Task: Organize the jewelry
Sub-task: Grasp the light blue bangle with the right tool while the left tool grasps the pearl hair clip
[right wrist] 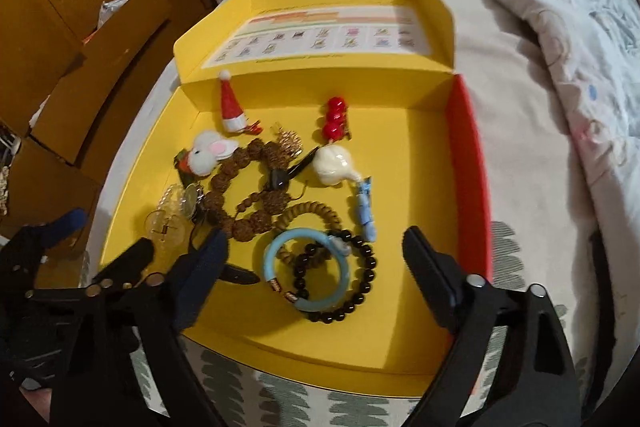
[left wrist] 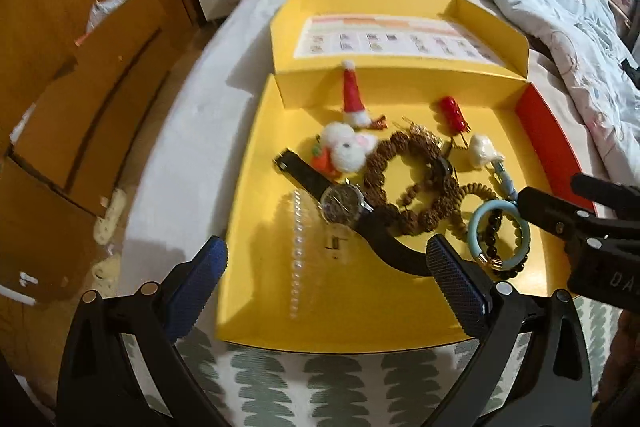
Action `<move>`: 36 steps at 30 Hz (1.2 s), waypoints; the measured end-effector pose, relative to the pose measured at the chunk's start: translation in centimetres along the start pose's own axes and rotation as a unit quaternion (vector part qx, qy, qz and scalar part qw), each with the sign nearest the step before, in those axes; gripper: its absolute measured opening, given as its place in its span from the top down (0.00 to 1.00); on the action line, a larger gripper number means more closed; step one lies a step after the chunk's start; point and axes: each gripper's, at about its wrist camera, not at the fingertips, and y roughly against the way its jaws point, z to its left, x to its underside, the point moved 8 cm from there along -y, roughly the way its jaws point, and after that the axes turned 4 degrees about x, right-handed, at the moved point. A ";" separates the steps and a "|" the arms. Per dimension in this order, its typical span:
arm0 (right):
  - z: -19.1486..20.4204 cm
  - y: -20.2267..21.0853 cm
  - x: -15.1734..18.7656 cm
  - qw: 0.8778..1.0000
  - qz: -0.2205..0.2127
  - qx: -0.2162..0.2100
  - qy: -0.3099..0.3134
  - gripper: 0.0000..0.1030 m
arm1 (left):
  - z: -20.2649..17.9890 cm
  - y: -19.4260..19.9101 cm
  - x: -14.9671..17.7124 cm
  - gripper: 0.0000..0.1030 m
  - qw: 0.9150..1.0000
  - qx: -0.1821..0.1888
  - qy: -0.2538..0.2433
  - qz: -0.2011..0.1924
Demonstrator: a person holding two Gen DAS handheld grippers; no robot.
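Observation:
An open yellow box (right wrist: 400, 179) lies on a bed and holds loose jewelry. My right gripper (right wrist: 318, 267) is open, with a light blue bangle (right wrist: 272, 263) and a black bead bracelet (right wrist: 370, 267) between its fingers, and the pads touch neither. My left gripper (left wrist: 328, 287) is open over the box's near left part, just short of a black-strapped watch (left wrist: 342, 203) and a clear bead strand (left wrist: 298, 251). A large brown bead bracelet (left wrist: 404, 183) sits mid-box. The right gripper (left wrist: 548, 189) enters the left wrist view from the right, beside the bangle (left wrist: 476, 227).
At the back of the box lie a Santa hat clip (left wrist: 354, 99), a white plush mouse (left wrist: 348, 151), red beads (left wrist: 452, 113) and a white charm (left wrist: 482, 151). The box lid (left wrist: 400, 39) stands open behind. A quilt (left wrist: 560, 7) is heaped at right, wooden cabinets (left wrist: 60, 27) at left.

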 end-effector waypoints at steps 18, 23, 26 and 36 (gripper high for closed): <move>-1.2 -3.1 1.6 0.999 0.048 -0.002 -0.005 0.43 | 0.6 -2.8 0.6 0.23 0.991 0.094 0.052 0.078; -1.1 -3.8 2.1 0.998 0.057 0.002 -0.001 0.43 | 1.3 -3.7 0.7 0.23 0.989 0.106 0.054 0.093; -1.3 -4.1 2.3 0.998 0.061 0.005 -0.002 0.44 | 1.2 -4.2 1.0 0.23 0.985 0.121 0.056 0.106; -2.0 -4.6 2.4 0.998 0.060 0.010 -0.008 0.56 | 1.3 -4.7 1.5 0.23 0.983 0.132 0.052 0.115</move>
